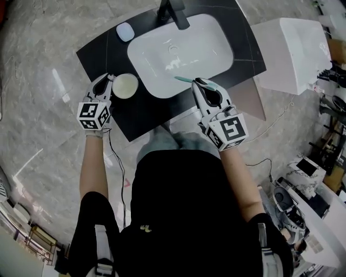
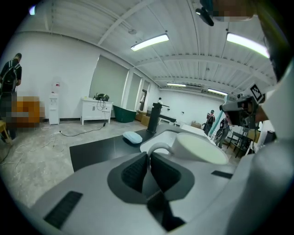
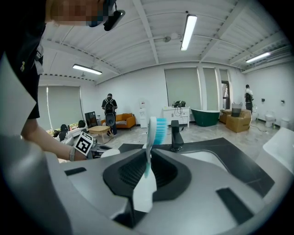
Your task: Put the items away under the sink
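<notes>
A white cup (image 1: 125, 85) stands at the front left of the black countertop (image 1: 141, 114), beside the basin. My left gripper (image 1: 108, 80) is shut on the cup's handle (image 2: 158, 148), which sits pinched between the pads in the left gripper view, with the cup's body (image 2: 198, 149) just beyond. My right gripper (image 1: 201, 84) hovers over the basin's front right rim and is shut on a toothbrush (image 1: 188, 80) with a white and teal handle. In the right gripper view the toothbrush (image 3: 154, 131) stands upright between the pads, bristles up.
The white basin (image 1: 178, 54) fills the middle of the counter, with a black faucet (image 1: 173, 12) behind it. A pale blue bar of soap (image 1: 125, 32) lies at the back left corner. A white boxy fixture (image 1: 294, 51) stands to the right. A cable trails across the floor.
</notes>
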Action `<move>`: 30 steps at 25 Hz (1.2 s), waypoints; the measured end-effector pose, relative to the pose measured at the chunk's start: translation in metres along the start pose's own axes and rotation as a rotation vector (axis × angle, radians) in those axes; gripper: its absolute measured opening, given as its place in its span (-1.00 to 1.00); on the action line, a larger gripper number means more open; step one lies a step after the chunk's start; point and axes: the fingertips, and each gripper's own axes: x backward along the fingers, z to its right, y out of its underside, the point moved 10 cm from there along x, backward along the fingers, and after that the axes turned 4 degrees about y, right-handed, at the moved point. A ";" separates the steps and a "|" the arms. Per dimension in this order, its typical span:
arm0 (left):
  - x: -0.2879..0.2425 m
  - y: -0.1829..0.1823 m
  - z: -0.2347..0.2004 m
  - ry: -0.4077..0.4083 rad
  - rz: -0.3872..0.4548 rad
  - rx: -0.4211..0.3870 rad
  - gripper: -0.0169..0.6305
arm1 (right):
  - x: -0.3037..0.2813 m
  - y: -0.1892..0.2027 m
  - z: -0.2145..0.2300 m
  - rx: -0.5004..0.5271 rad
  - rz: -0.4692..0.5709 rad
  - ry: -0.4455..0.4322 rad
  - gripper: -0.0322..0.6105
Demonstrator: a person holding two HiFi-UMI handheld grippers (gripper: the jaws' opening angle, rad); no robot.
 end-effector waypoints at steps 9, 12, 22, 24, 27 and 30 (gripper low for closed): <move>-0.006 -0.021 0.070 0.049 -0.015 -0.055 -0.82 | 0.078 0.023 0.020 -0.056 0.050 0.095 -0.74; -0.013 -0.022 0.104 0.081 -0.037 -0.079 -0.82 | 0.113 0.035 0.028 -0.078 0.069 0.146 -0.74; -0.046 -0.018 0.237 0.256 -0.102 -0.164 -0.82 | 0.244 0.094 0.058 -0.167 0.111 0.356 -0.74; -0.052 -0.017 0.264 0.293 -0.115 -0.183 -0.82 | 0.271 0.109 0.062 -0.194 0.118 0.398 -0.74; -0.061 -0.015 0.303 0.348 -0.133 -0.208 -0.82 | 0.310 0.131 0.067 -0.227 0.127 0.459 -0.74; -0.069 -0.013 0.343 0.379 -0.149 -0.230 -0.82 | 0.347 0.151 0.074 -0.261 0.137 0.513 -0.74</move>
